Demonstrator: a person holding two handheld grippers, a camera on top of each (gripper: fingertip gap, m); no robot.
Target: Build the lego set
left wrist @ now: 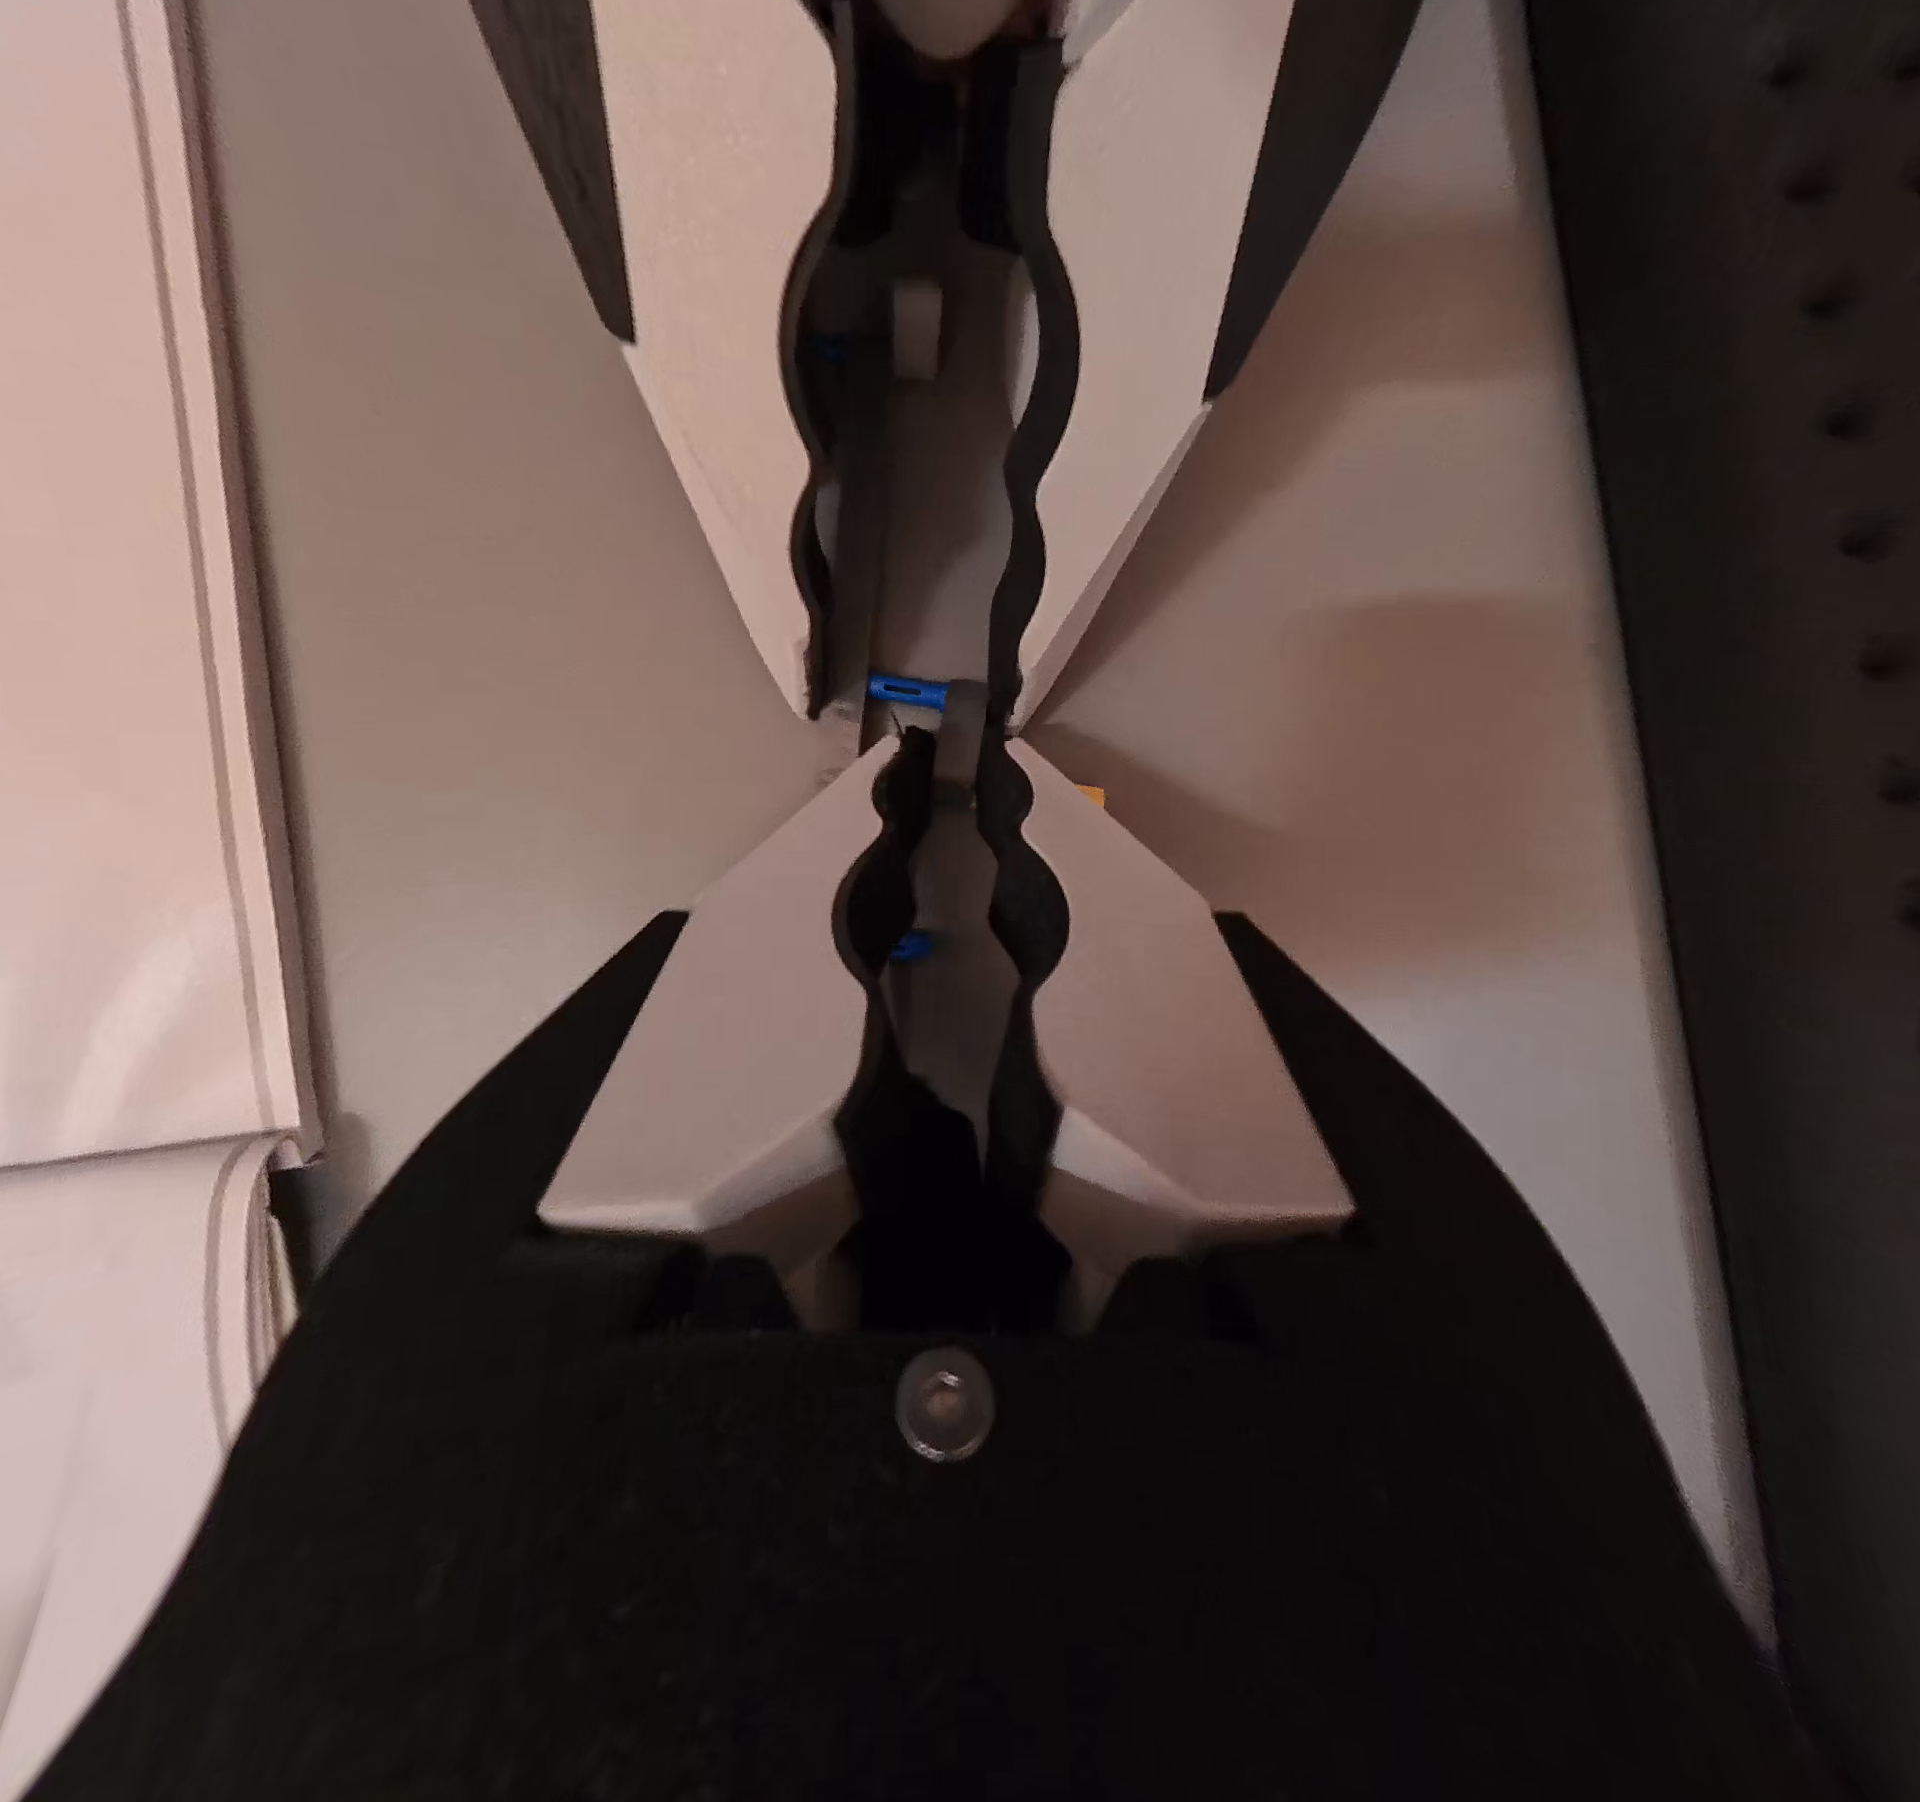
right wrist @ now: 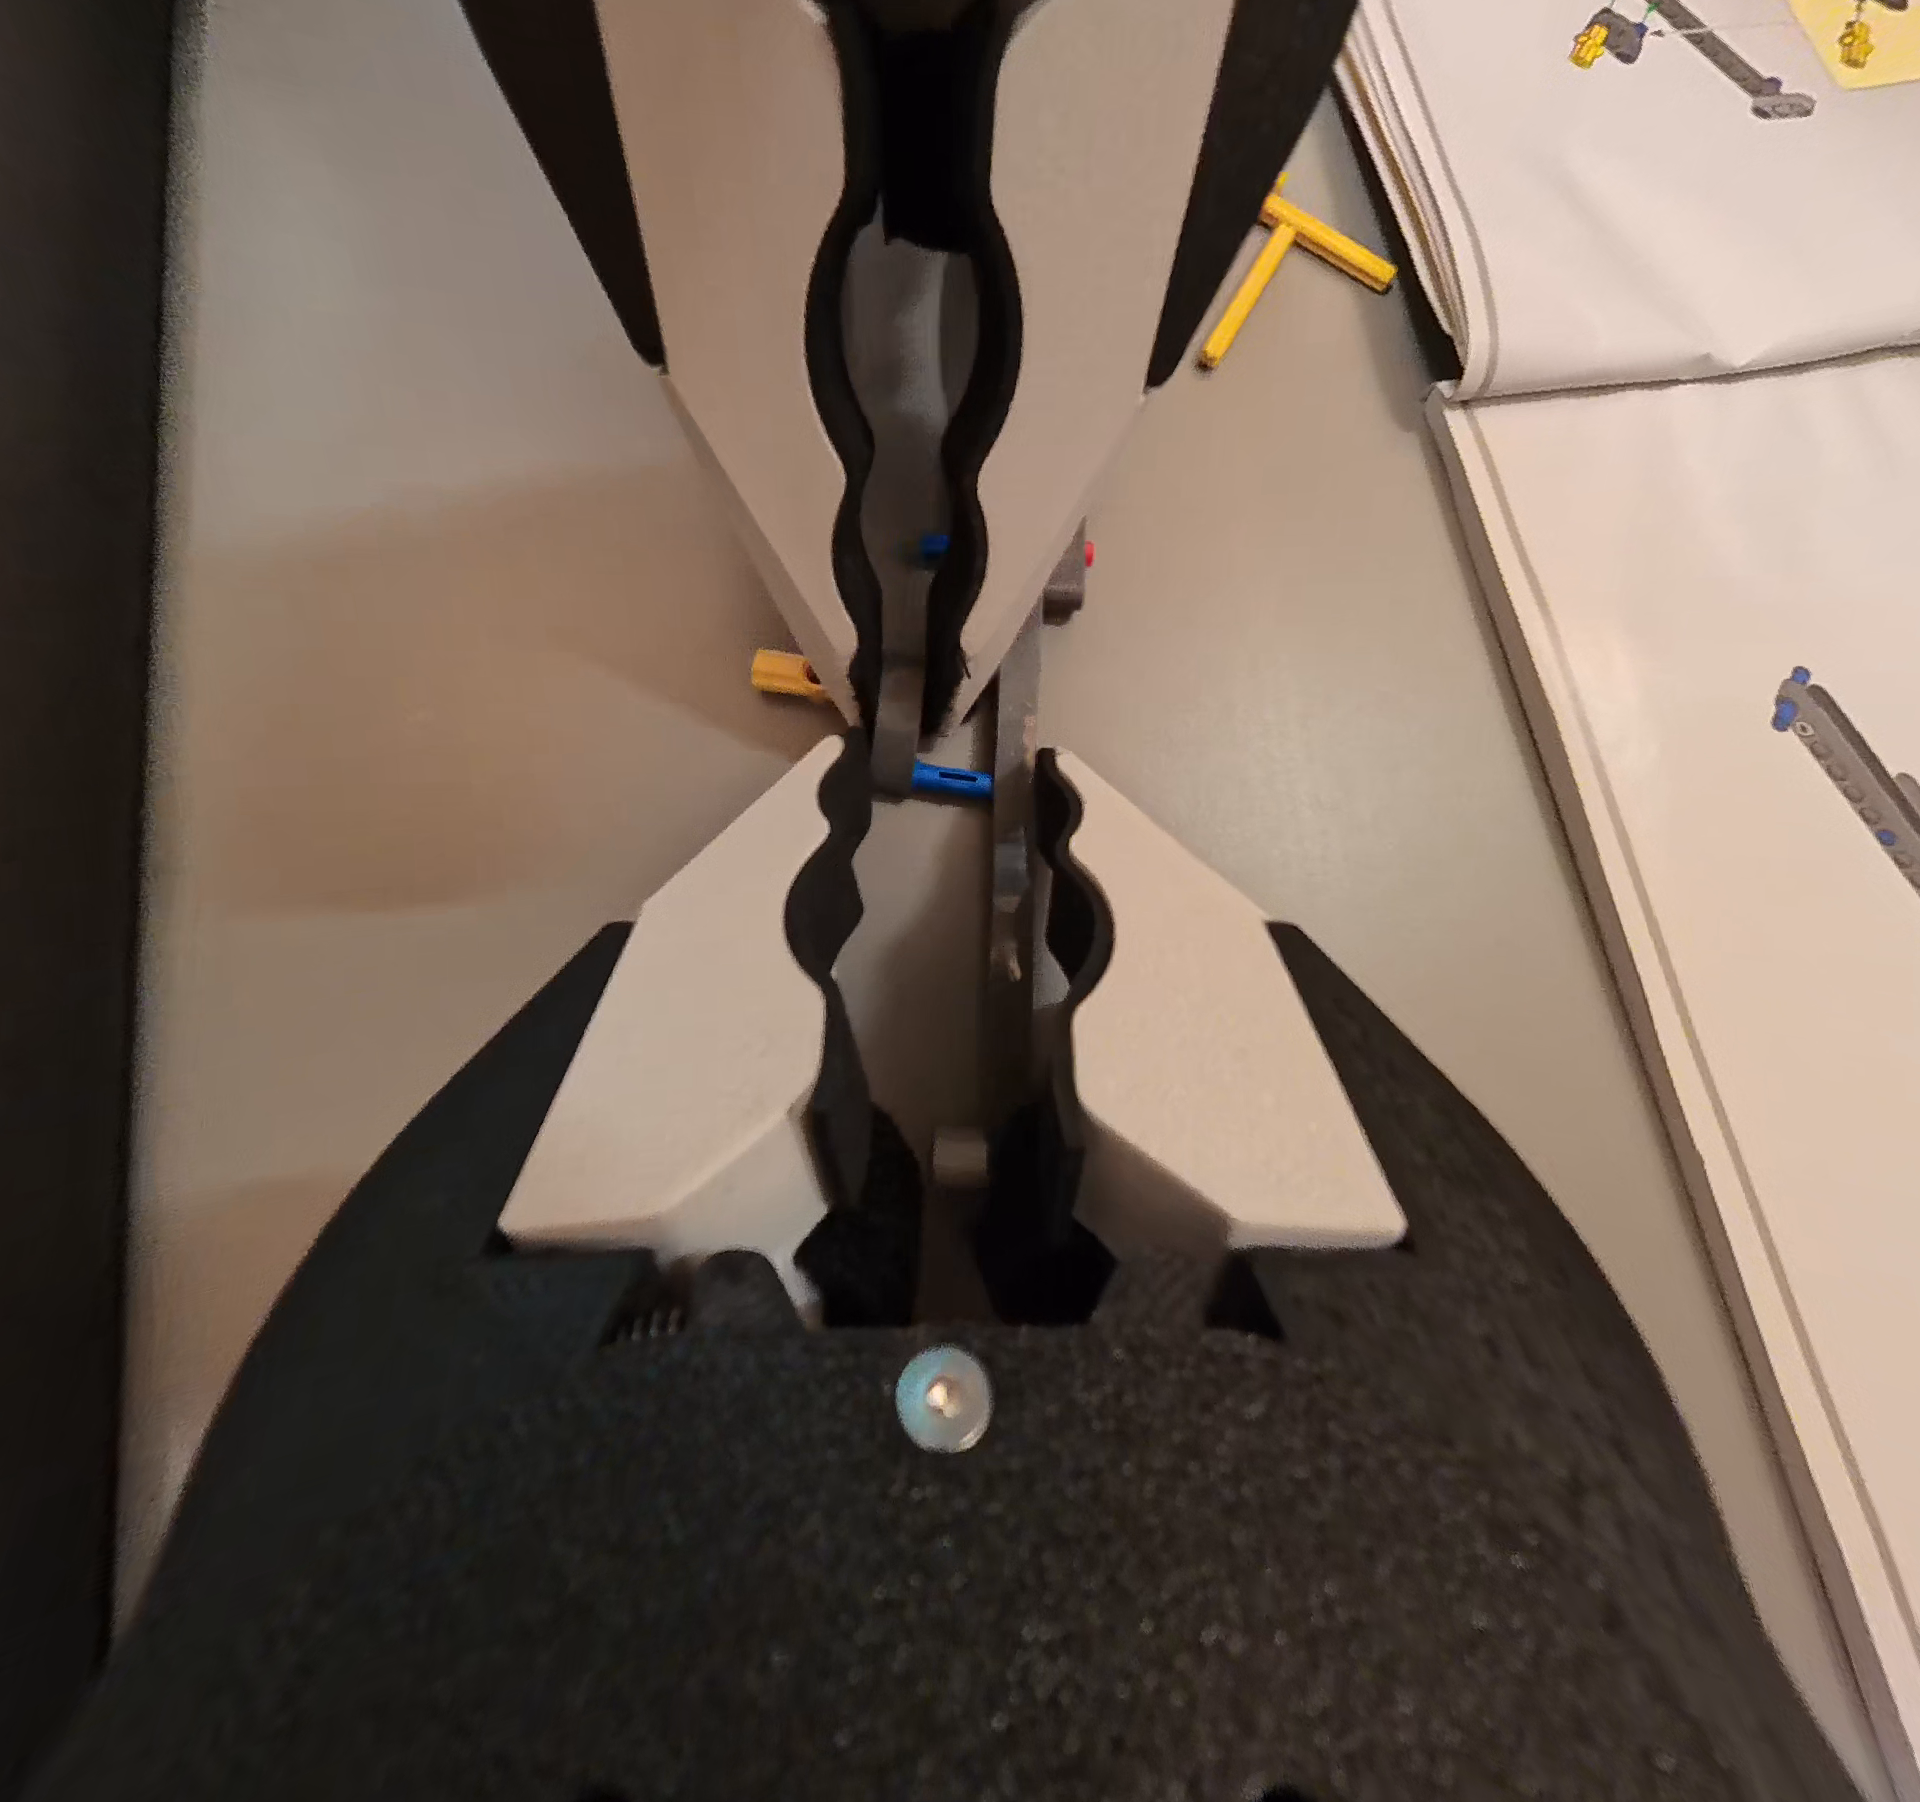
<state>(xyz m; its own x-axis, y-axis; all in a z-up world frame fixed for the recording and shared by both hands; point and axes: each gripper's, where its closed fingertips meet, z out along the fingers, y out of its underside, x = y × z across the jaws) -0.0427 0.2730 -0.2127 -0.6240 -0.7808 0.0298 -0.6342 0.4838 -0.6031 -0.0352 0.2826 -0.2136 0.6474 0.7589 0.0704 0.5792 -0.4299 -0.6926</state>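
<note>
The left gripper (left wrist: 940,765) pinches a small grey plastic connector (left wrist: 961,729) carrying a blue pin (left wrist: 904,687). The right gripper (right wrist: 940,765), jaws spread, holds a long grey beam (right wrist: 1013,817) loosely against one finger. Pin-joining step, I judge; next, align pin with beam hole.

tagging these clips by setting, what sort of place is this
Probably a tabletop hobby or work desk: a plain pale table, an open building-instruction booklet beside it, and loose yellow axle pieces lying on the surface.
</note>
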